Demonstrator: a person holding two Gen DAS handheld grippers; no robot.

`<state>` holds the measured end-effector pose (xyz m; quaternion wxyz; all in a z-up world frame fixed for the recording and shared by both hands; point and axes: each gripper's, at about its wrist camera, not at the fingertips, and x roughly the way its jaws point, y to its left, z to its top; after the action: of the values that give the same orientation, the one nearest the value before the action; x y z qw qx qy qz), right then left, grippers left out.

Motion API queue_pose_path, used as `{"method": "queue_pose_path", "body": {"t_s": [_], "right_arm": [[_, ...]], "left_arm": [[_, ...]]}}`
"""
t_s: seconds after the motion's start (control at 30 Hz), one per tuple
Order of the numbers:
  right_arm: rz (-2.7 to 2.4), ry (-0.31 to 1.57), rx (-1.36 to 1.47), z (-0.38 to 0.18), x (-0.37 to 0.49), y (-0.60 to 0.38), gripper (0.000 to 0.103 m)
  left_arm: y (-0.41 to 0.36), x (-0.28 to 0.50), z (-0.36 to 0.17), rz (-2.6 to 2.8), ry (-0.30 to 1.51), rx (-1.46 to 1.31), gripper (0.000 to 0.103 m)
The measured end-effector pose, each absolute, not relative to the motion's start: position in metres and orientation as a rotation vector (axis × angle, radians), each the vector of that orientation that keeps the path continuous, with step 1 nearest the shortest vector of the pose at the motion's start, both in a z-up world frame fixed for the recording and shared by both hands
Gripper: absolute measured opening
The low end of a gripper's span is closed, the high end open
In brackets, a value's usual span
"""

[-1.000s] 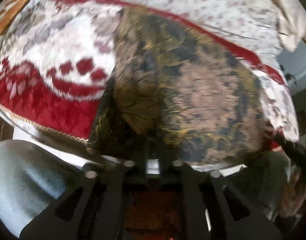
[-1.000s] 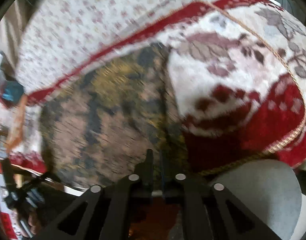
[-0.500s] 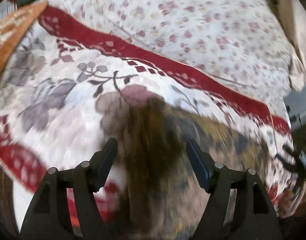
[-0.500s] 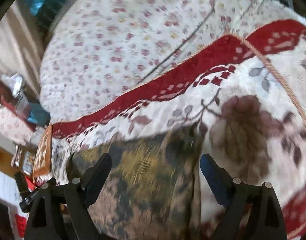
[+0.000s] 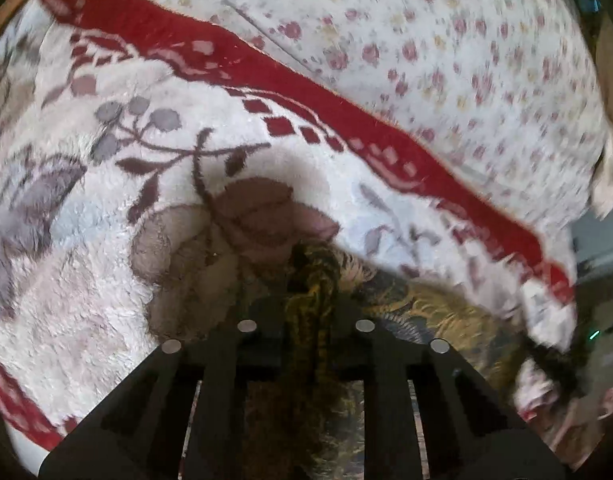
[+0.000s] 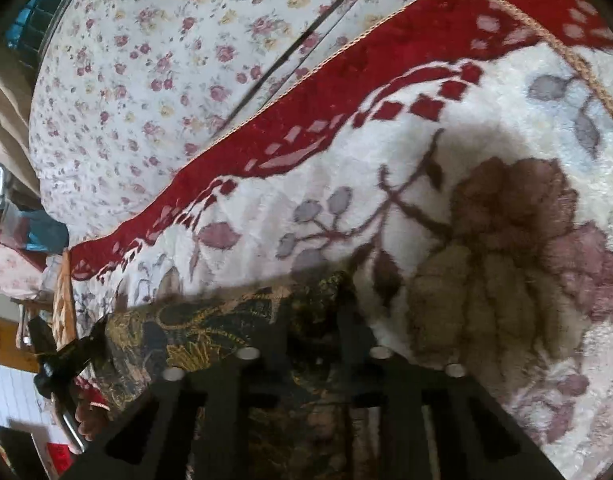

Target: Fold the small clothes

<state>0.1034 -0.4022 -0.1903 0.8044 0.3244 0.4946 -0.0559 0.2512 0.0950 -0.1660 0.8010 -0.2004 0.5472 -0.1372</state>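
Observation:
A small dark garment with a gold and brown pattern point(image 5: 422, 312) lies on a plush white blanket with red border and flower motifs point(image 5: 106, 240). My left gripper point(image 5: 311, 300) is shut on a bunched corner of the garment. In the right wrist view the same garment point(image 6: 194, 332) stretches to the left. My right gripper point(image 6: 315, 312) is shut on its other corner. The left gripper point(image 6: 62, 356) shows at the far left of that view, at the cloth's other end. The right gripper shows blurred in the left wrist view point(image 5: 558, 356).
Beyond the blanket's red border point(image 6: 346, 92) lies a white sheet with small pink flowers point(image 6: 166, 60). Cluttered items and a teal object point(image 6: 34, 232) stand at the left bed edge. A beige pillow or cloth point(image 5: 610, 120) is at the far right.
One second ago both grippers were shut on the garment. Half a second ago both were open over it. Now both are shut on its far corners, lower and closer to the blanket.

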Motion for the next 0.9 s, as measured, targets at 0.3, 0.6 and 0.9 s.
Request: {"method": "queue_pose_path", "body": {"t_s": [0.3, 0.6, 0.9], "right_arm": [[-0.202, 1.121, 0.682, -0.204, 0.106, -0.412, 0.008], [-0.084, 1.031, 0.758, -0.188, 0.075, -0.401, 0.082], [-0.075, 1.078, 0.780, -0.201, 0.058, -0.392, 0.084]], "left_arm": [[0.113, 0.257, -0.187, -0.270, 1.258, -0.544, 0.020], [0.107, 0.227, -0.166, -0.146, 1.167, -0.301, 0.063], [0.116, 0.214, -0.190, -0.220, 1.251, -0.418, 0.066]]}}
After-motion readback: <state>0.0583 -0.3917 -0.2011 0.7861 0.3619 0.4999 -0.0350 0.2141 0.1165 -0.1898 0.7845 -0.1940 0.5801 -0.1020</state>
